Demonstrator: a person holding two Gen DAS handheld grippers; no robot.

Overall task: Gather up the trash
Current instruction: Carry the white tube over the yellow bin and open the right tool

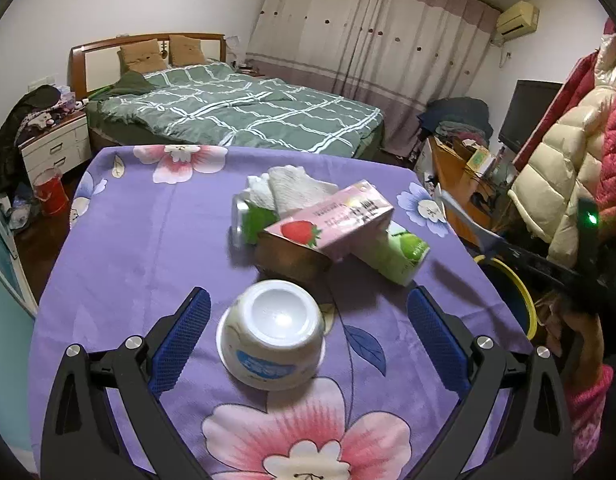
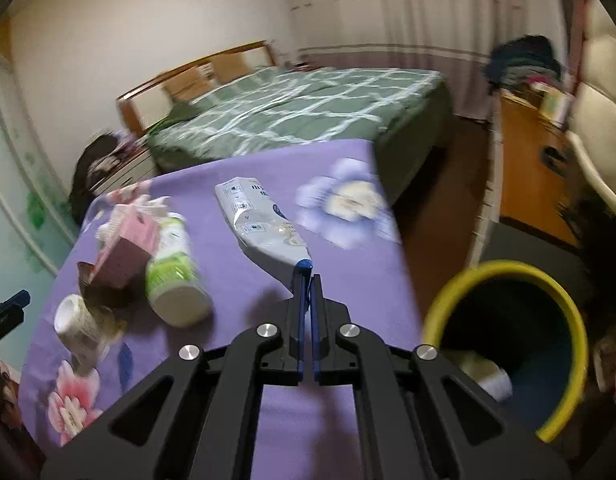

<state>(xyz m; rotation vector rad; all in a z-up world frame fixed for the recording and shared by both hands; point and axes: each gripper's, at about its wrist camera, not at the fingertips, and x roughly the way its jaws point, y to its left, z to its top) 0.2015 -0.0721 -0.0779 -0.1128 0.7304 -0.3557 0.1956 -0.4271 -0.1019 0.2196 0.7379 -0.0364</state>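
- Black, with blue pads, the right gripper (image 2: 306,276) is pressed together on the end of one grey-white pouch (image 2: 264,224); the pouch sticks out ahead of the tips, above the purple cloth (image 2: 236,160).
- Just to the right of that gripper stands one bin (image 2: 564,308) with a yellow rim and a dark inside, off the table edge; one pale crumpled item (image 2: 486,376) lies in its bottom.
- Left gripper (image 1: 308,300) is spread wide, its two blue pads (image 1: 180,340) on either side of one white cup (image 1: 272,344) without touching it; the cup stands upside down on the cloth, a blue label on its wall.
- Beyond the cup sits a heap of trash: one brown bowl (image 1: 292,256), one pink carton (image 1: 336,220) with a strawberry print lying across it, two green-and-white containers (image 1: 400,254), one on each side of the carton, and one wad of white tissue (image 1: 292,188) at the back.
- In the right wrist view the same heap is at the left, blurred, with one green-labelled bottle (image 2: 174,272) lying on its side beside the carton.
- The cloth carries pink and pale blue flowers.
- Behind the table: one bed (image 1: 244,116) with a green checked cover, two tan pillows (image 1: 144,54) at its headboard, one white nightstand (image 1: 56,148), one red bucket (image 1: 50,194) on the floor.
- A pink sleeve (image 1: 588,412) shows at the right edge of the left wrist view.
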